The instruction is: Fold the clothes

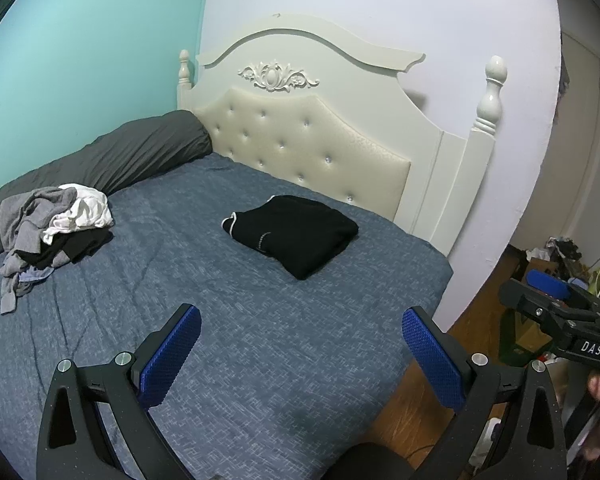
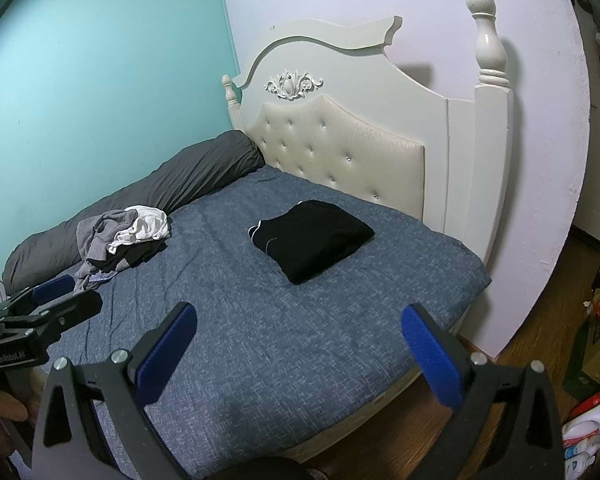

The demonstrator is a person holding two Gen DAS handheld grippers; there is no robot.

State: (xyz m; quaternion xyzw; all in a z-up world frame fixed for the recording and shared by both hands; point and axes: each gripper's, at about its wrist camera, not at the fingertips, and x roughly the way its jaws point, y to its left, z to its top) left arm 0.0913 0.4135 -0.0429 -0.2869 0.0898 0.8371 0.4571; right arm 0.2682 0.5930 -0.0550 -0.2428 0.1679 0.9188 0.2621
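On the blue bedspread (image 1: 260,340), a folded black garment (image 1: 296,234) lies at centre; unfolded clothes pile (image 1: 52,232) at nine o'clock. Left gripper (image 1: 300,352) and right gripper (image 2: 298,350): jaws wide, empty.

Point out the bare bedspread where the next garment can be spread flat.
Widest free patch: the near bedspread, between the grippers and the folded black garment. A narrower strip runs between it and the clothes pile. Crowded along the wall: pile against the grey bolster.

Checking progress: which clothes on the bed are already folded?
The black garment near the headboard, a neat flat bundle; the grey, white and dark pile is crumpled.
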